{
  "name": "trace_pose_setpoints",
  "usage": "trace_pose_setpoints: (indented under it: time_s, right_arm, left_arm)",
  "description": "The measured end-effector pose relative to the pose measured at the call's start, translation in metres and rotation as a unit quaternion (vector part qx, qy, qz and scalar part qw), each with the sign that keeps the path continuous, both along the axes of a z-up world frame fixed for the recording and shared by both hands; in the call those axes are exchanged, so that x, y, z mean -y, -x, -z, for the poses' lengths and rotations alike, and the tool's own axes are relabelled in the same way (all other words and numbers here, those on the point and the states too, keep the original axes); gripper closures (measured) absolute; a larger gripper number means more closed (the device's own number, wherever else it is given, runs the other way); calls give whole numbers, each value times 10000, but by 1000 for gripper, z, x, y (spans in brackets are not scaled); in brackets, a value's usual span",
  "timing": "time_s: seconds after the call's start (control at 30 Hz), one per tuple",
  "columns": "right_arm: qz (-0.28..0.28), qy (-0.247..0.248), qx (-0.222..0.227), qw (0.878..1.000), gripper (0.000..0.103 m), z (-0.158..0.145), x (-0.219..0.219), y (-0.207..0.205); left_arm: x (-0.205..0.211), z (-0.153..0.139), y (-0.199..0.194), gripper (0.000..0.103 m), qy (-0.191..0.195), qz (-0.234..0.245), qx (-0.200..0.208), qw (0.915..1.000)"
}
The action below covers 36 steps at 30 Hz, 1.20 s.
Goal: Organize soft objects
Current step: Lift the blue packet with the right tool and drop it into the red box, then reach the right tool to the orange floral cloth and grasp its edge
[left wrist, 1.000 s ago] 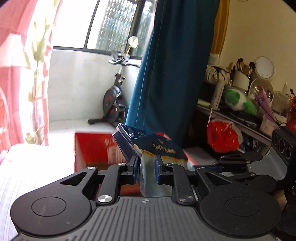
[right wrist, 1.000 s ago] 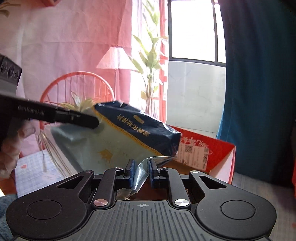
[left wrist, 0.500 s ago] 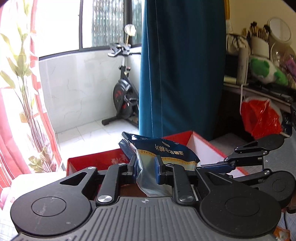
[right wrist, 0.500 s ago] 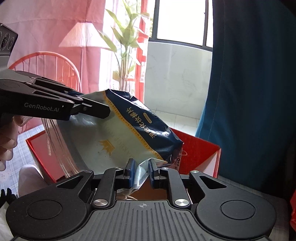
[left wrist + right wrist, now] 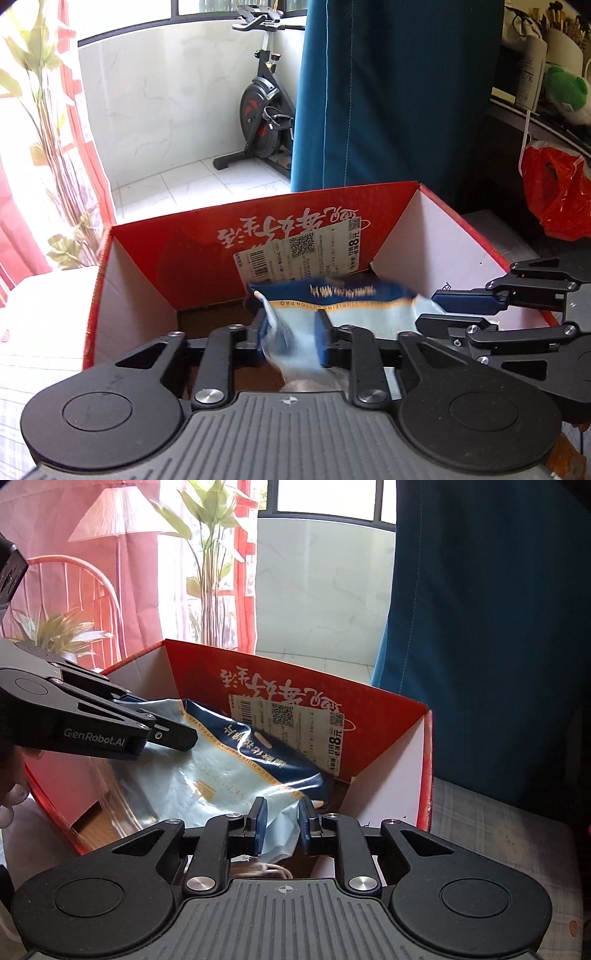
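A soft blue and pale plastic pack of cotton pads (image 5: 236, 768) hangs inside the open red cardboard box (image 5: 384, 716). It also shows blurred in the left wrist view (image 5: 351, 306), over the same box (image 5: 192, 258). My left gripper (image 5: 291, 339) has its jaws parted around the pack's edge, no longer pinching it. My right gripper (image 5: 280, 821) also has its jaws parted, with the pack's corner loose between them. The right gripper appears from the side in the left wrist view (image 5: 436, 310), and the left gripper from the side in the right wrist view (image 5: 173, 731).
A blue curtain (image 5: 388, 92) hangs behind the box. An exercise bike (image 5: 262, 110) stands on the balcony. A red plastic bag (image 5: 557, 192) and a cluttered shelf with a green plush (image 5: 565, 92) are at right. A plant (image 5: 210, 565) and a red chair (image 5: 77, 590) are at left.
Both grippers lowered the pack from above the box down into it. Both sets of jaws have widened from pinching the pack to parted.
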State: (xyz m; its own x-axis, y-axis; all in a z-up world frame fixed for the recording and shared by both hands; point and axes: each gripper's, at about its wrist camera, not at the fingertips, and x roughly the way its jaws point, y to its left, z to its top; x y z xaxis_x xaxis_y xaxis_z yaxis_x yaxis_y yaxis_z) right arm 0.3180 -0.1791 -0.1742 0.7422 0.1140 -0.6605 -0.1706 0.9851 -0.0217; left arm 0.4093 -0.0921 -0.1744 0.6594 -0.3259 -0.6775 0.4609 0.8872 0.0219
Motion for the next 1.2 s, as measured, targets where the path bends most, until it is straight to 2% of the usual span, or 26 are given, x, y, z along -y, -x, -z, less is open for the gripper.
trace_pose_setpoints:
  time_s: [0.07,0.1,0.27,0.37,0.5,0.6,0.73,0.87,1.0,1.07,1.2]
  right_arm:
    - [59,110,28,9999,82,-1,-1,4]
    - [126,160,31,9998,81,-2,-3,5]
    - [114,49,180,9998,81,-16,-6,23]
    - [65,-203,320,9993,81,-30,-9,38]
    - [123,-705,514,9961,81,-43,-9,65]
    - [131,-928,632,9936,81,-45,-14,87]
    - [79,-971,734,9925,81,-38,-25,120]
    - [-8,-978,586,9935,81,-25,-37,150]
    - [-119,-834,287,9960,81,-9,-45,175]
    - [-101,-811,144,9966,81,-1,-44,186]
    - [107,-418,-97,9990,80,14,-37,201]
  left_arm:
    - [-3,-4,11,51,-123,-19,144,9998]
    - [-7,-6,15,51,-156,-18,203,9997]
    - [-23,-21,39,51,55,-12,183,9998]
    - [-34,-28,58,51,259,-65,196,9995]
    - [-56,-33,86,51,722,-308,84,9969]
    - [-67,-35,111,51,889,-417,145,9951]
    - [-78,-33,144,51,1022,-456,224,9935]
    - [-85,-20,169,51,1179,-492,-13,9918]
    - [-81,1,186,52,1048,-628,-324,9920]
    - [-80,11,192,53,1147,-667,-504,9899]
    - [-75,31,200,54,1346,-510,-948,9850]
